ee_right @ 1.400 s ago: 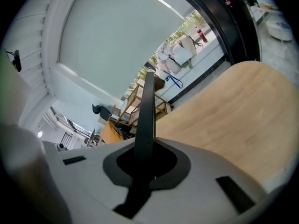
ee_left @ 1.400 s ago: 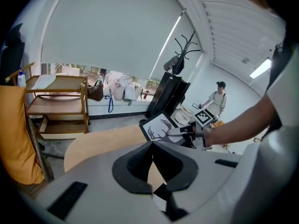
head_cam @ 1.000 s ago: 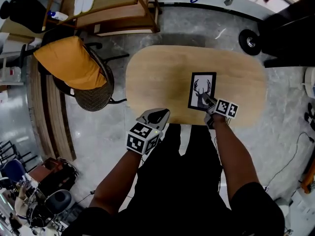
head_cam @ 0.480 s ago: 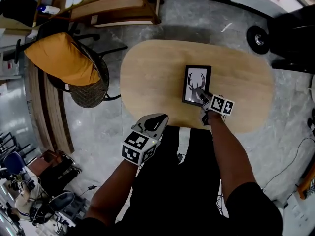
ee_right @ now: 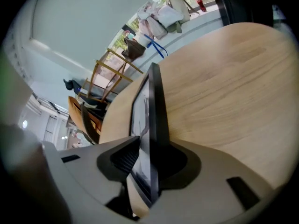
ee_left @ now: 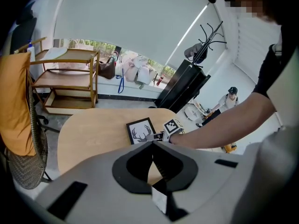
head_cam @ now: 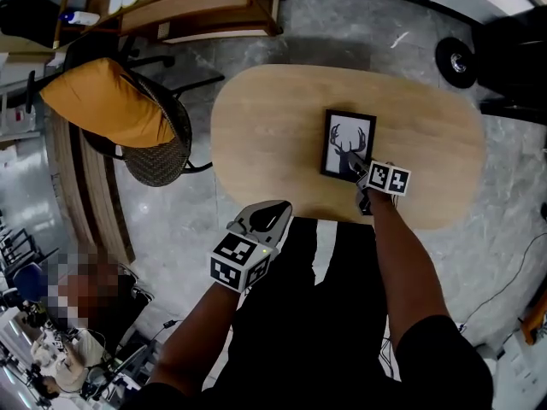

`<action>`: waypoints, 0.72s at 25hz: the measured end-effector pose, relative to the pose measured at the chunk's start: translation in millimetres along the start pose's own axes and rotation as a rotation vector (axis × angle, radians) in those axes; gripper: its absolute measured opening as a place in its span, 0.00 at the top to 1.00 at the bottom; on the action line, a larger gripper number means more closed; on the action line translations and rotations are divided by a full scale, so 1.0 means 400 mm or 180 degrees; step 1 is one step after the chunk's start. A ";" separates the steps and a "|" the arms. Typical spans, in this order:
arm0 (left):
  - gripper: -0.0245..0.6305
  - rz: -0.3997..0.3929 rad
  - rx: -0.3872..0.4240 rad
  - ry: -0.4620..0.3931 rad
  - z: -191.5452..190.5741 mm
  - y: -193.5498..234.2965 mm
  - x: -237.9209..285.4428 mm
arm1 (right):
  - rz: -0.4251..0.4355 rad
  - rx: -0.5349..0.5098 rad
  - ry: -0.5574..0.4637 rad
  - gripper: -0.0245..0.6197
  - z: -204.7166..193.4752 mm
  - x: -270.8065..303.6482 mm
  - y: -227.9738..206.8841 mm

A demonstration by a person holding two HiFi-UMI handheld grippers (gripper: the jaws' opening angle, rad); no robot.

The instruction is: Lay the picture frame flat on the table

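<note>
Seemingly almost down, the picture frame [head_cam: 348,141] lies face up, deer print showing, on the right half of the oval wooden table [head_cam: 256,118] in the head view. The right gripper [head_cam: 360,170] sits at its near short edge, while the left gripper [head_cam: 275,212] hangs off the table's near rim, over the person's lap. In the left gripper view, that gripper's jaws are pressed together with nothing between them, and the frame looks flat on the wood beyond. In the right gripper view, the jaws have just been opening. The frame's black rail stands between them, but a sliver of the print shows between one pad and the rail, so the grip looks let go; whether the near edge has fully touched the wood I cannot tell from this angle. I judge the frame to be light and stiff, with a smooth, slippery moulding and a front pane that may crack. It is best taken by the rail at the middle of an edge, never by the pane, and lowered gently.
</note>
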State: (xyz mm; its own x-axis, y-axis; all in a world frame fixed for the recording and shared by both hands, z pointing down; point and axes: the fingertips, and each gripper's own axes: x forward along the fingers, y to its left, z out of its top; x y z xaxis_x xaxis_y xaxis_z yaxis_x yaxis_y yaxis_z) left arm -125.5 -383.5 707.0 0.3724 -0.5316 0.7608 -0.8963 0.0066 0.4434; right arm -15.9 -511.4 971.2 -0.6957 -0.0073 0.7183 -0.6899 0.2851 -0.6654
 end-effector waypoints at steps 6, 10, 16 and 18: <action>0.96 0.0010 -0.0043 0.0041 -0.022 -0.009 -0.008 | -0.0194 -0.0108 0.0124 0.70 -0.011 0.007 -0.042; 0.96 0.0027 -0.0047 0.0044 -0.031 -0.009 -0.007 | -0.0368 -0.0230 0.0167 0.65 -0.010 0.012 -0.060; 0.96 0.0044 -0.0056 0.0021 -0.031 -0.006 -0.008 | -0.0556 -0.0400 0.0246 0.61 -0.009 0.024 -0.061; 0.96 0.0045 -0.0055 0.0006 -0.029 -0.013 -0.013 | -0.0662 -0.0469 0.0261 0.56 -0.011 0.020 -0.064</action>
State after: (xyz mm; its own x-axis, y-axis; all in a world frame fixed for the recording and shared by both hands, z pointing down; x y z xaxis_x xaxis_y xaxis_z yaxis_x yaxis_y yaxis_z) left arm -120.1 -370.7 706.2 0.3602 -0.5298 0.7678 -0.8972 0.0286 0.4407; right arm -3.1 -514.5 994.7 -0.5194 -0.0043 0.8545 -0.7757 0.4220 -0.4694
